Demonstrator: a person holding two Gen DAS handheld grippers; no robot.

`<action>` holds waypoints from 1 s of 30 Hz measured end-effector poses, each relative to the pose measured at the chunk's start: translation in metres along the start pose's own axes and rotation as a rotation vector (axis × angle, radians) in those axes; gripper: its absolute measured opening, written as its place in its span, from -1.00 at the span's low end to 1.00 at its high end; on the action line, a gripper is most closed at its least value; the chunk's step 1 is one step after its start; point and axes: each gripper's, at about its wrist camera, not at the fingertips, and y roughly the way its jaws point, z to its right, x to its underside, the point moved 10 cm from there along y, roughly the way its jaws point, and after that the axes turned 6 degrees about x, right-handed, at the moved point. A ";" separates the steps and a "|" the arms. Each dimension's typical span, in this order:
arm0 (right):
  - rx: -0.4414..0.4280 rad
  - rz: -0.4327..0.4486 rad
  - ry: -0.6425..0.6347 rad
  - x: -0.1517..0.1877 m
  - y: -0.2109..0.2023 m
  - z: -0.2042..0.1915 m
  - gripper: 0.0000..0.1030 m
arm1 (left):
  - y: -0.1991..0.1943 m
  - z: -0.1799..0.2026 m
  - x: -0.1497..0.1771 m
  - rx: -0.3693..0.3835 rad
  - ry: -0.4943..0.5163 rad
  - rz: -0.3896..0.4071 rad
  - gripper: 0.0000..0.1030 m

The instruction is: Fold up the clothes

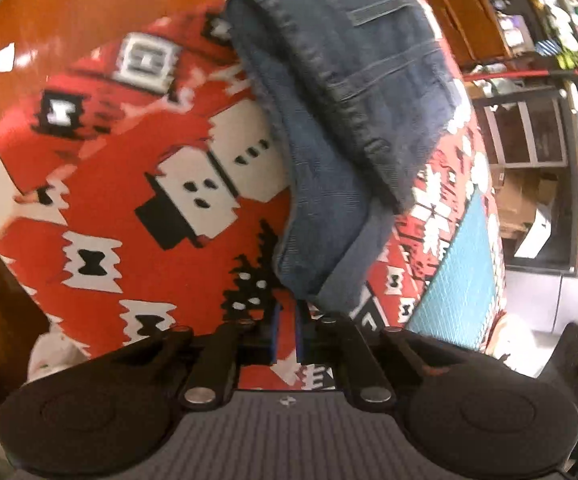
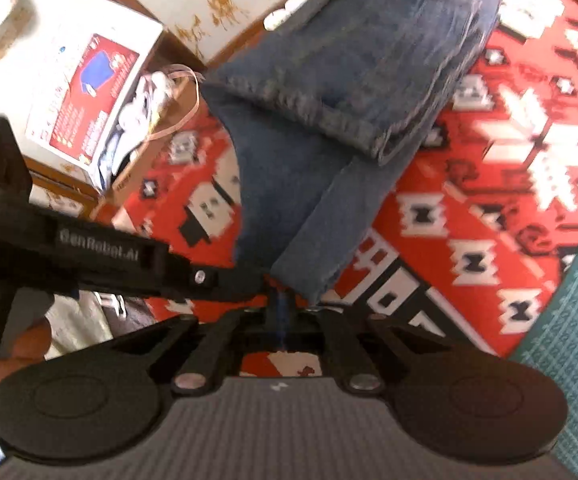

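Both views are motion-blurred, and the far end of the jeans (image 1: 341,112) is cut off at the top of the right wrist view. The near hem runs down behind each tool's linkage, so the exact pinch is partly hidden. The left gripper (image 1: 287,328) has its jaws drawn narrow onto that denim hem. The right gripper (image 2: 283,312) likewise clamps the jeans' near edge. The jeans lie partly folded on the red patterned blanket (image 1: 101,208).

I am in a lived-in home: patterned red blanket (image 1: 101,184), polished wooden floor (image 1: 69,8), cluttered shelves (image 1: 529,32), cardboard boxes (image 1: 525,196).
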 end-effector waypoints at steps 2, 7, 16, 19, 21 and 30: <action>0.009 0.019 0.004 -0.009 -0.001 0.003 -0.98 | -0.011 0.010 -0.008 0.011 0.024 0.038 -0.87; 0.042 0.056 0.014 -0.032 0.006 0.012 -0.98 | -0.024 0.029 -0.046 0.047 0.086 0.144 -0.92; 0.094 0.075 0.036 -0.039 0.022 0.020 -0.95 | 0.025 0.015 -0.049 -0.040 0.100 0.081 -0.99; 0.092 0.066 0.035 -0.025 0.019 0.018 -0.95 | 0.020 0.013 -0.041 -0.026 0.068 0.096 -0.98; 0.089 0.057 0.040 -0.019 0.016 0.020 -0.95 | 0.019 0.012 -0.034 -0.023 0.051 0.091 -0.98; 0.078 0.070 0.091 -0.018 -0.015 0.036 -0.95 | 0.010 0.022 -0.016 -0.073 0.123 0.056 -1.00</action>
